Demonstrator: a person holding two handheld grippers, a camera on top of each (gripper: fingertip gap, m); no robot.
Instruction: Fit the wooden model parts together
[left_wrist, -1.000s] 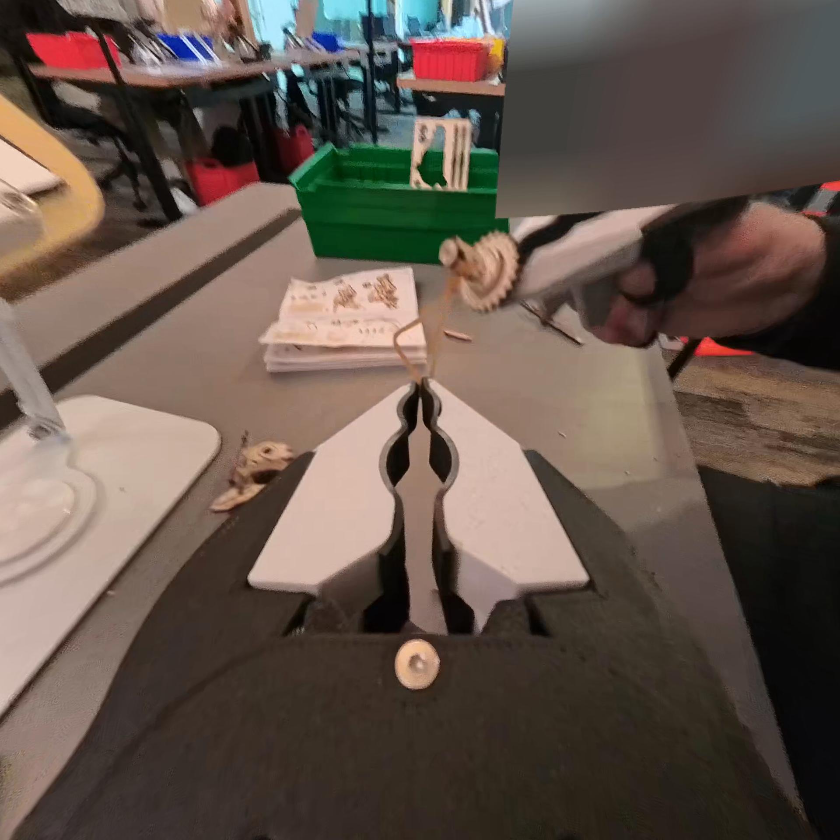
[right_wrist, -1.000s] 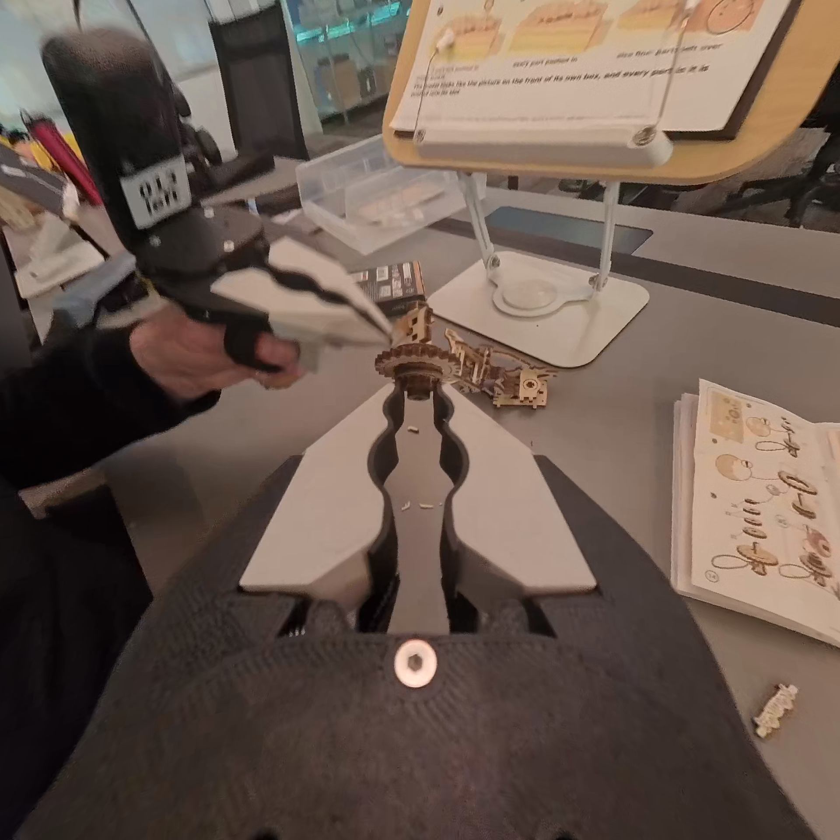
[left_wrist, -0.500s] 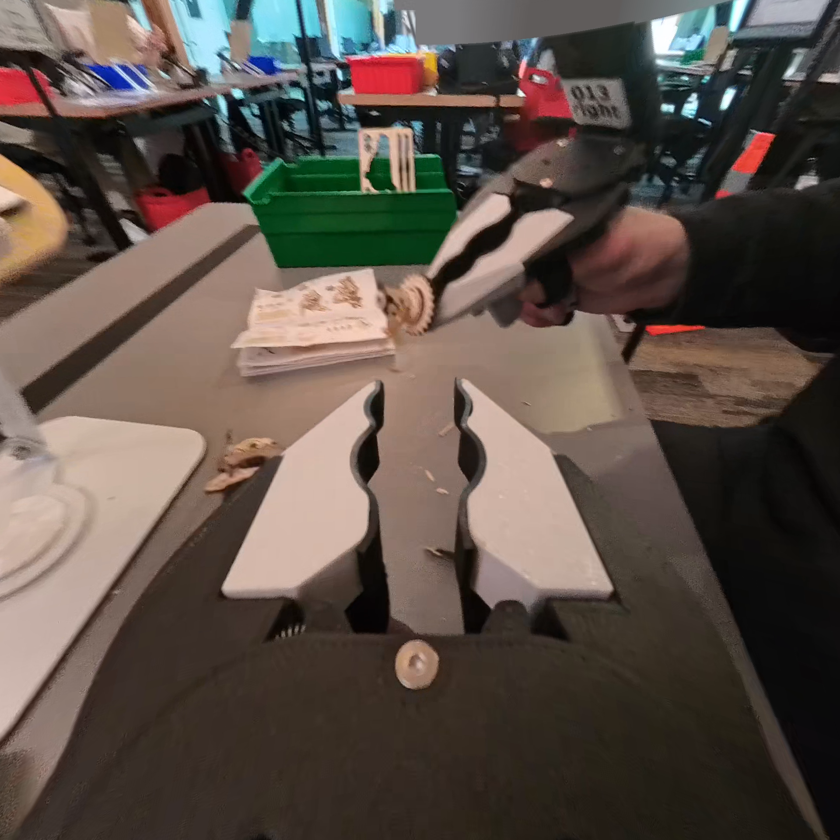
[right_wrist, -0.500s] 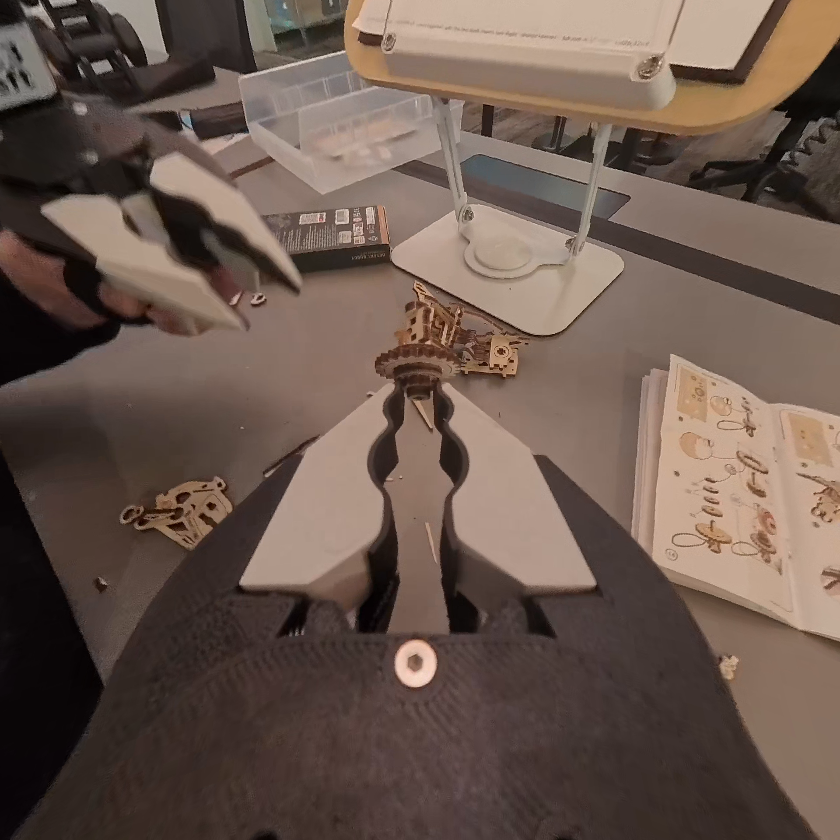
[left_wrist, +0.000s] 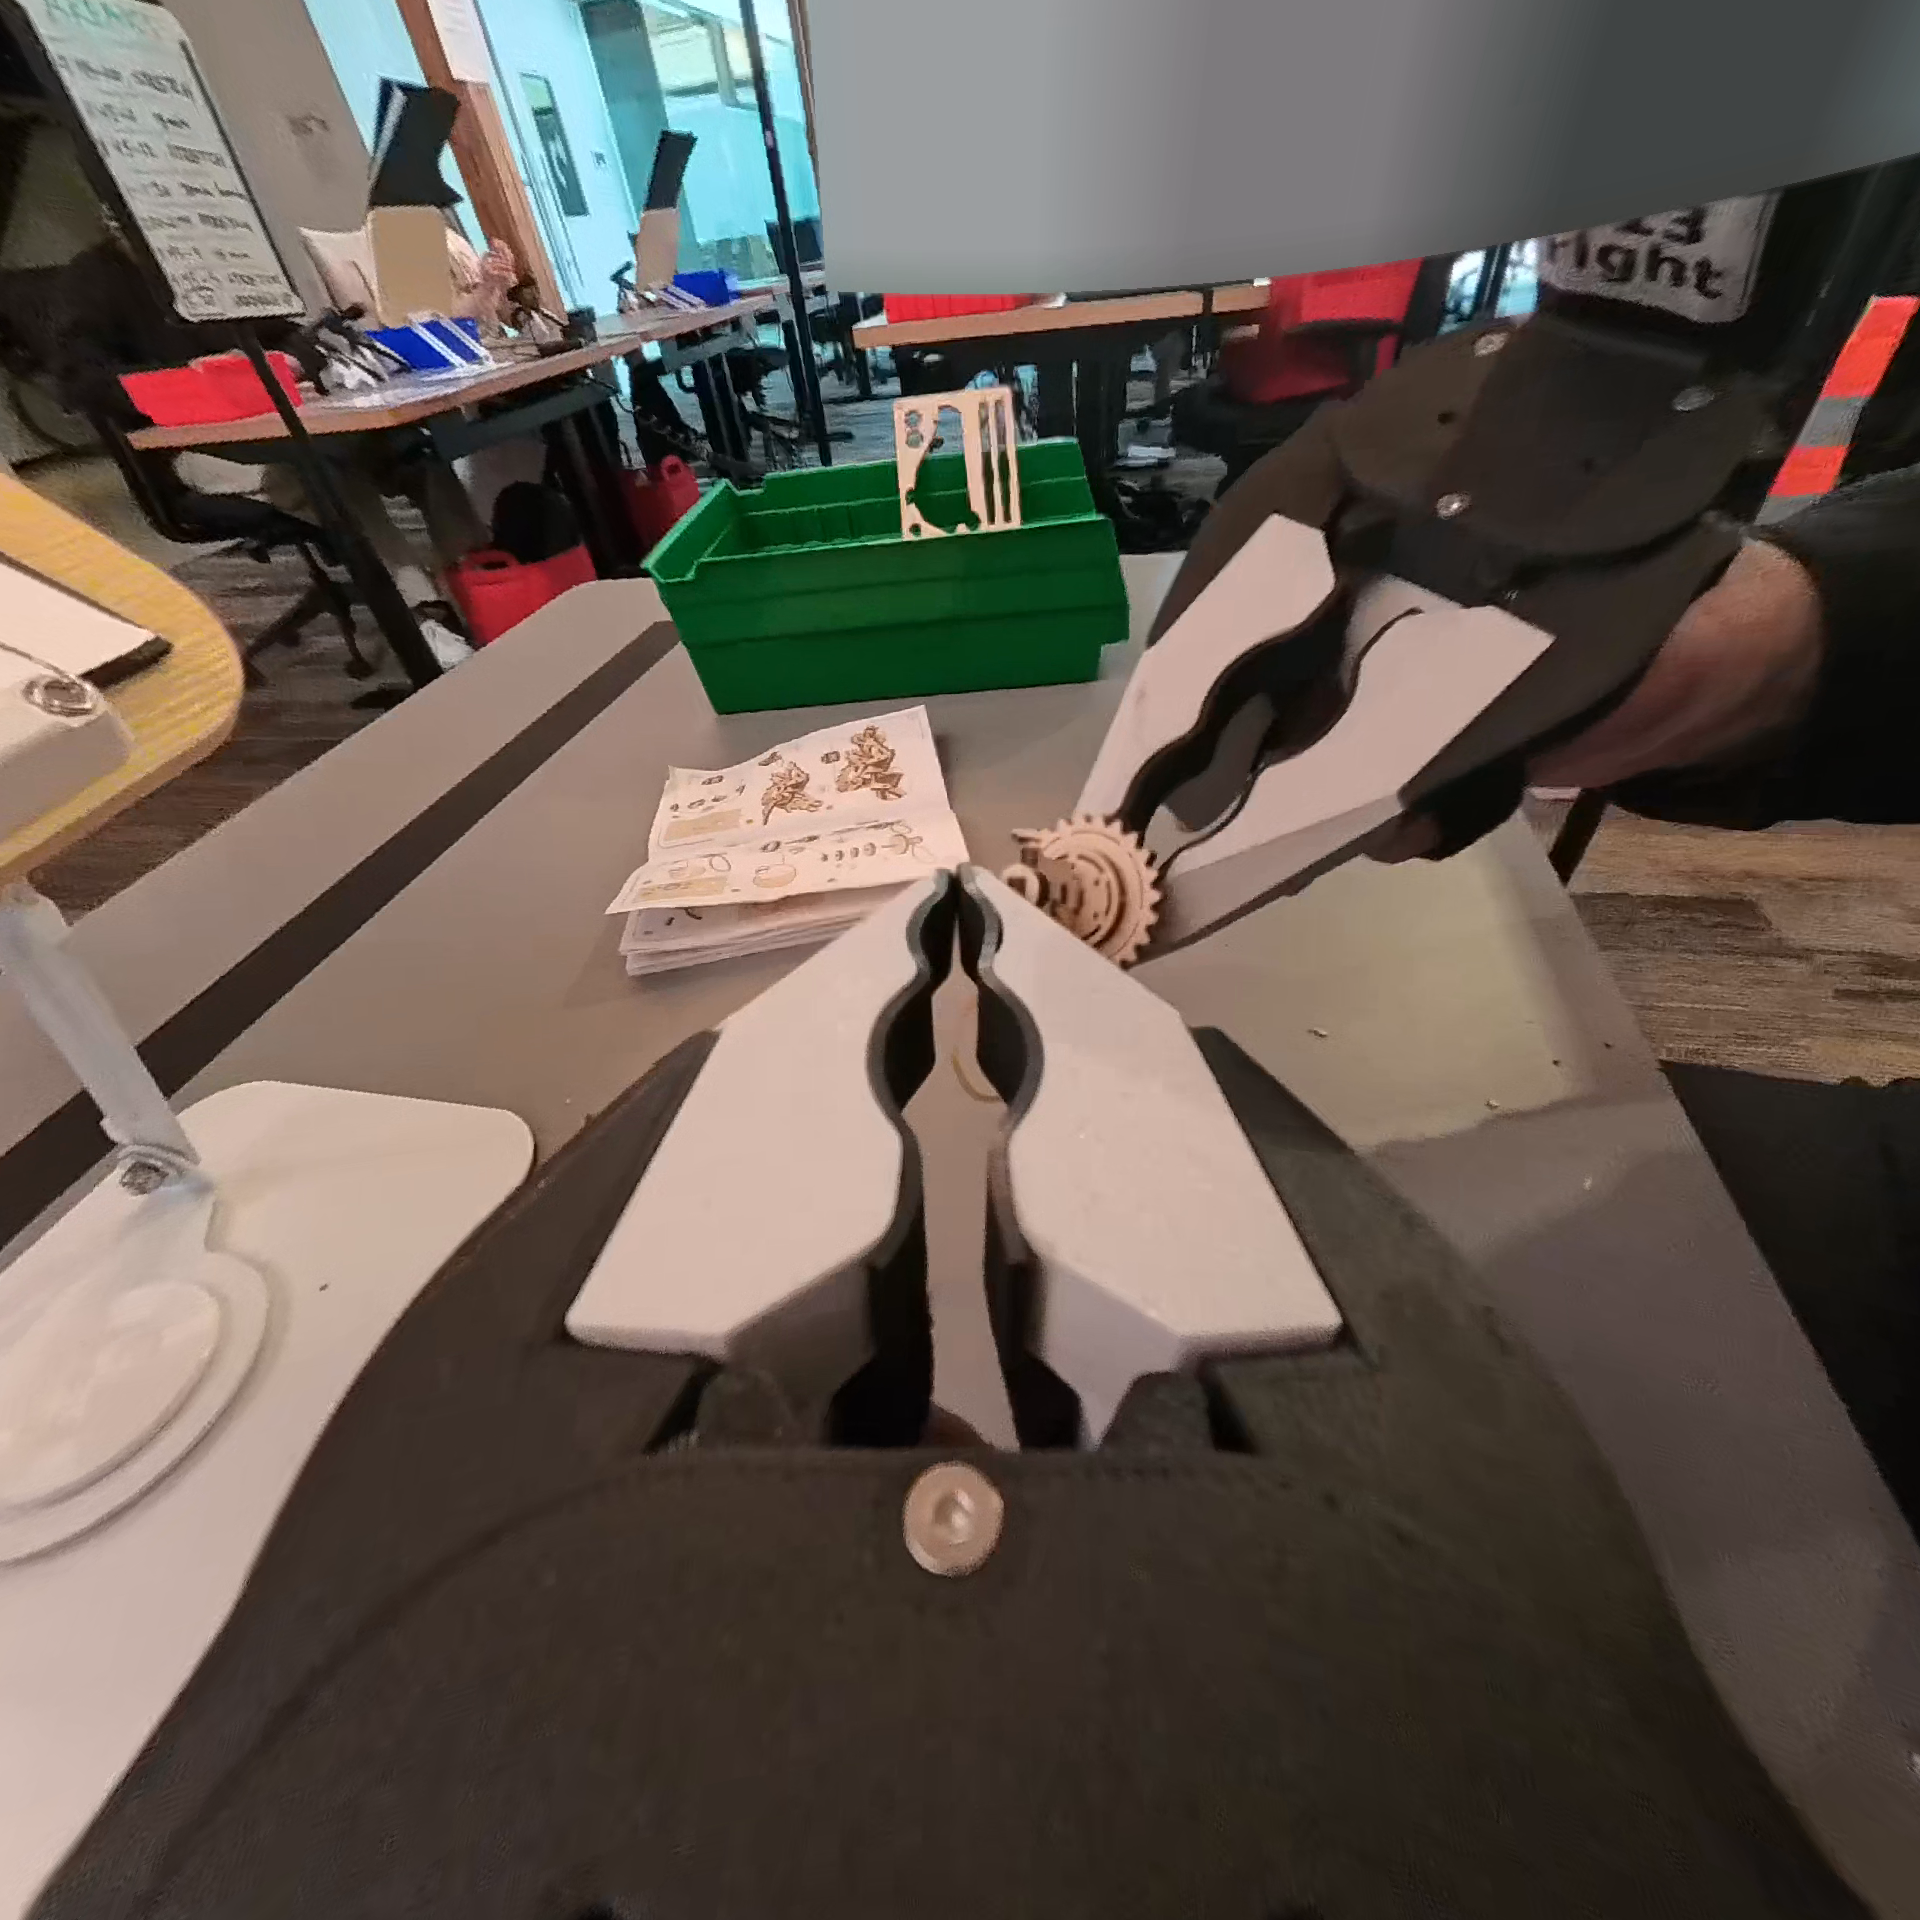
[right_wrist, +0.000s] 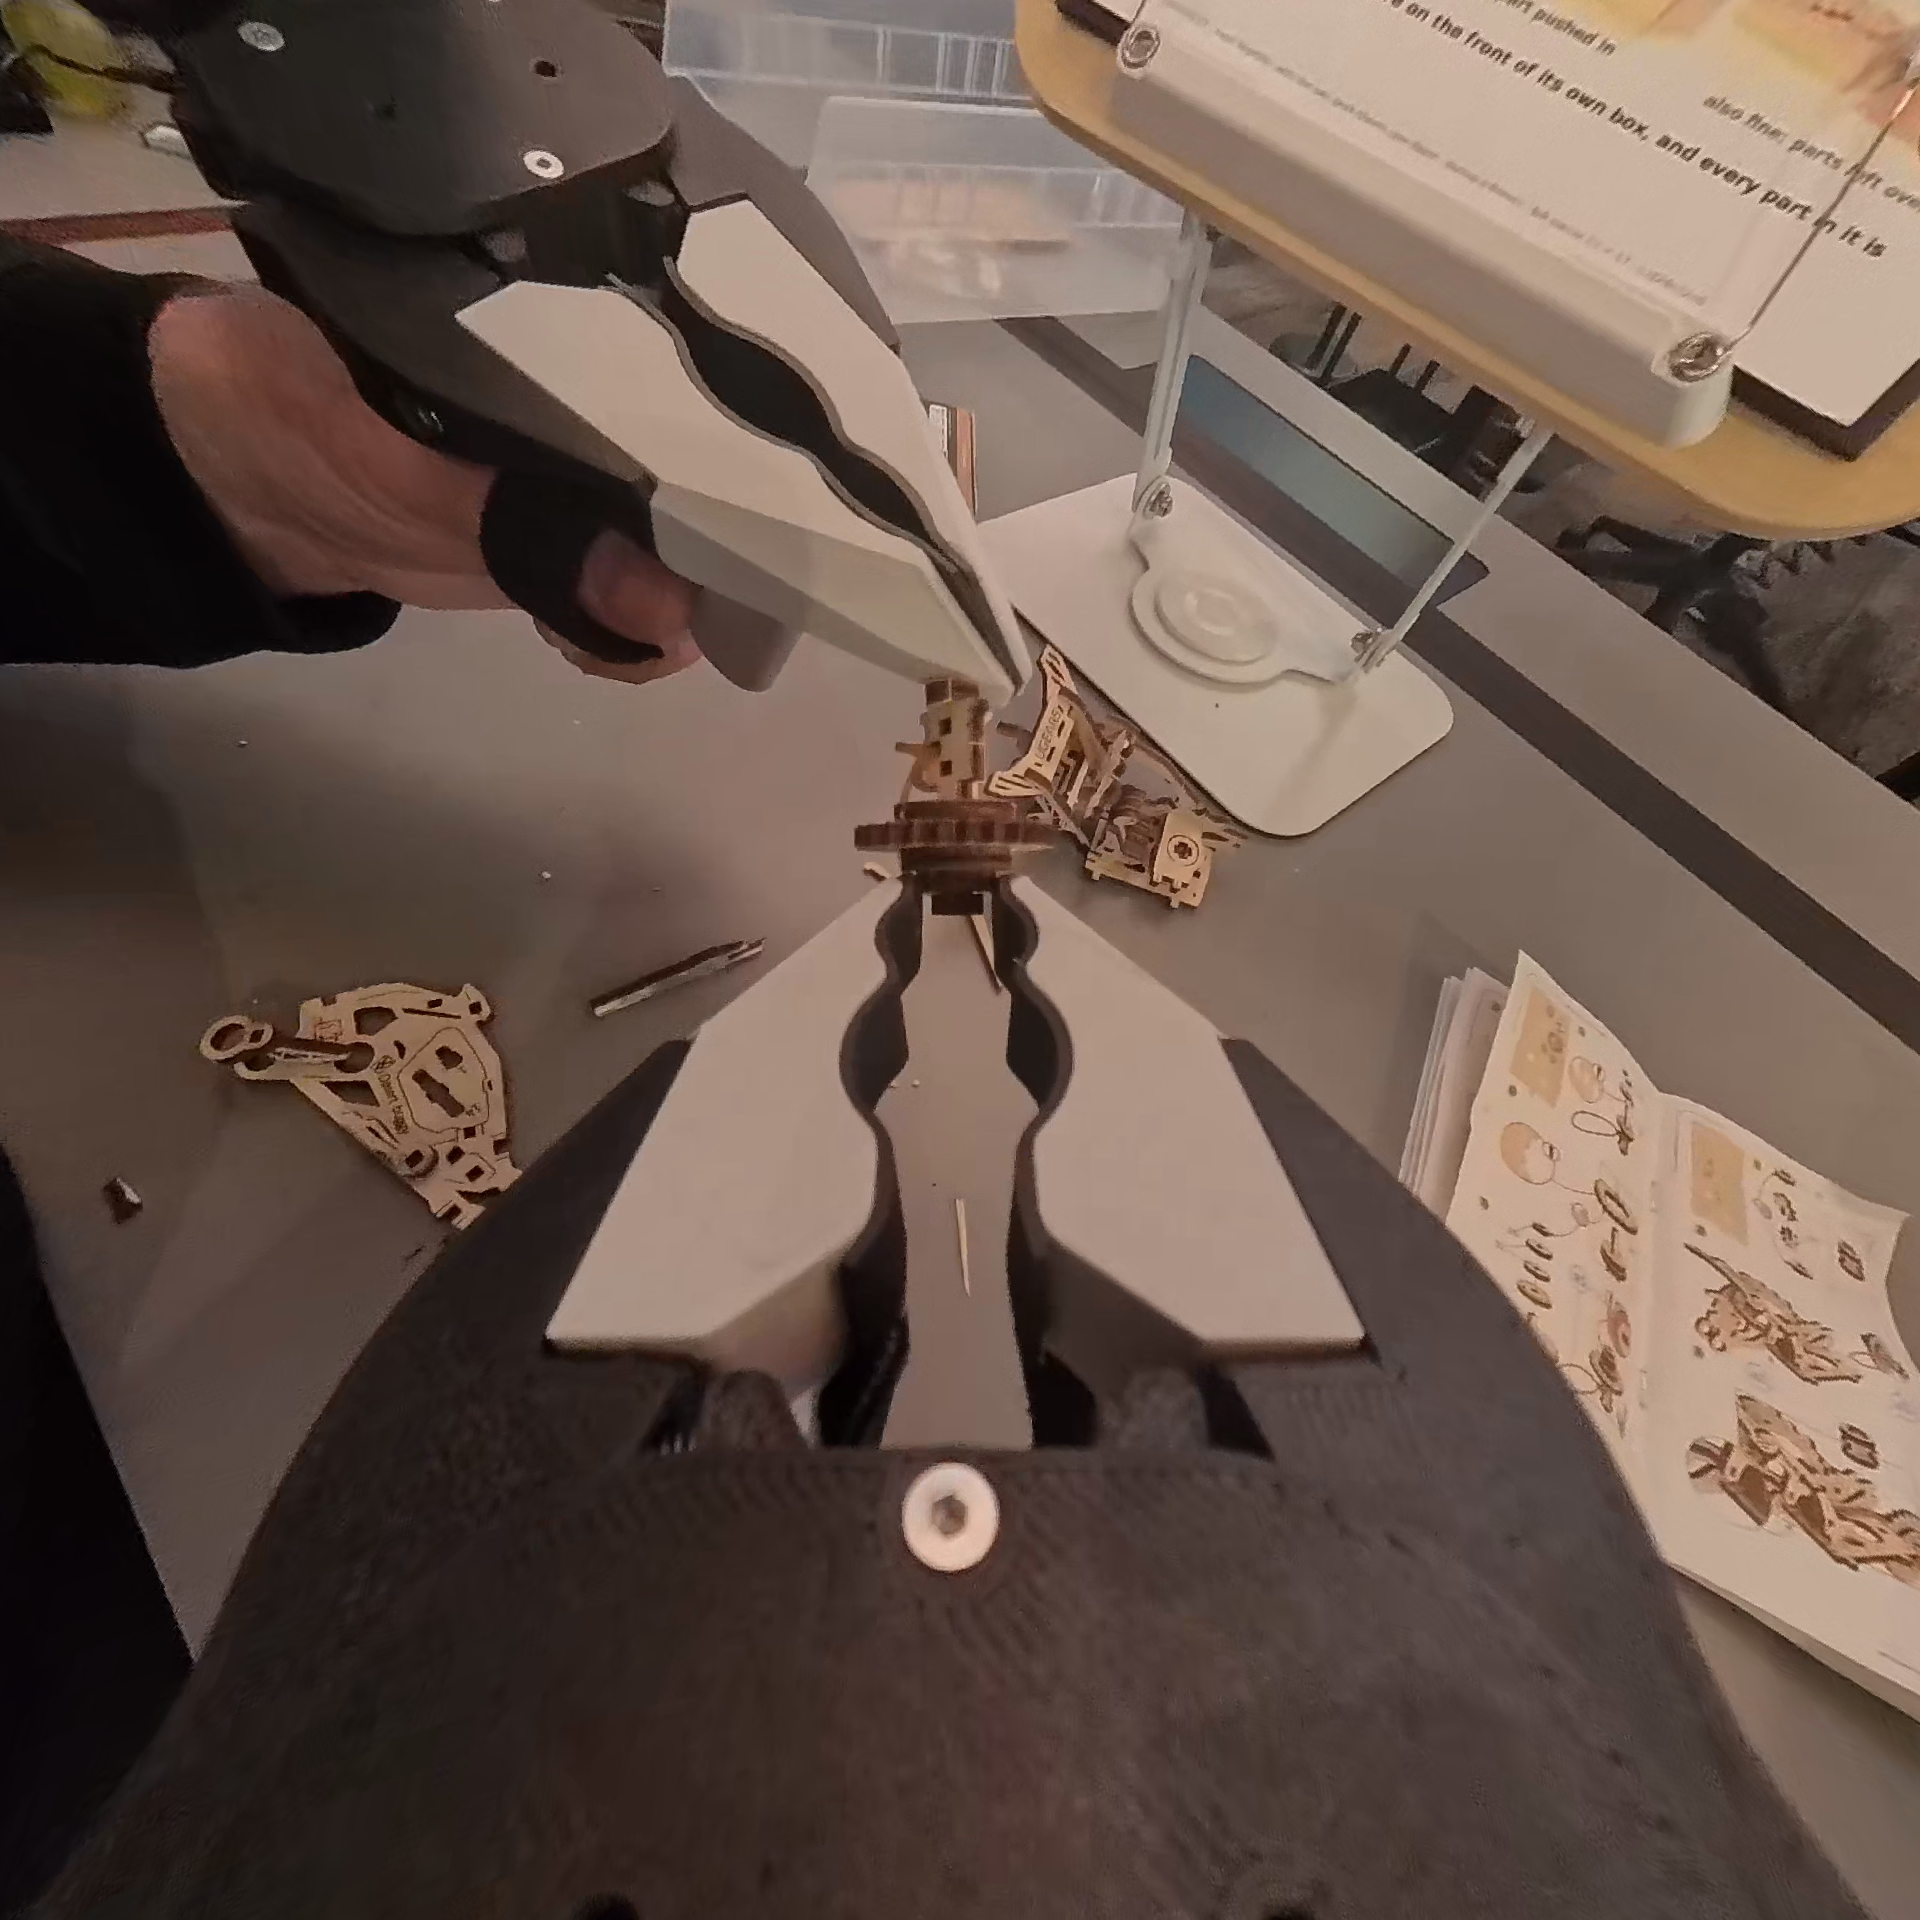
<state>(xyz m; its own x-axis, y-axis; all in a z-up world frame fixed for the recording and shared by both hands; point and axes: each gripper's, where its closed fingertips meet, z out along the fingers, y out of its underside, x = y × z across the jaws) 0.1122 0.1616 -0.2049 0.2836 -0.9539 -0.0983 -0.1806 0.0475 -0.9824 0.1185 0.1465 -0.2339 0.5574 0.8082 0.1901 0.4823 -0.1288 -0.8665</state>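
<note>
My right gripper (right_wrist: 961, 904) is shut on the hub under a wooden gear assembly (right_wrist: 951, 831) and holds it above the grey table (right_wrist: 416, 831). A small slotted wooden piece (right_wrist: 951, 732) stands up from the gear. My left gripper (left_wrist: 956, 883) is shut, and no part shows between its fingertips. In the right wrist view the left gripper (right_wrist: 987, 681) comes in from the upper left, with its tips at the top of that upright piece. In the left wrist view the gear (left_wrist: 1091, 883) sits just right of my left tips, held by the right gripper (left_wrist: 1153, 873).
A built wooden sub-assembly (right_wrist: 1132, 821) lies behind the gear, by a white document stand base (right_wrist: 1247, 644). A flat wooden part (right_wrist: 384, 1091) and a dark sliver (right_wrist: 675, 977) lie at left. An open instruction booklet (right_wrist: 1662, 1299) lies at right, and a green bin (left_wrist: 894, 603) stands beyond it. My left and right fingertips are right by each other.
A second ago my left gripper was shut on a thin curved wooden strip by the gear. It then opened and drew away; now it is shut again at the assembly's top. The right gripper kept the gear.
</note>
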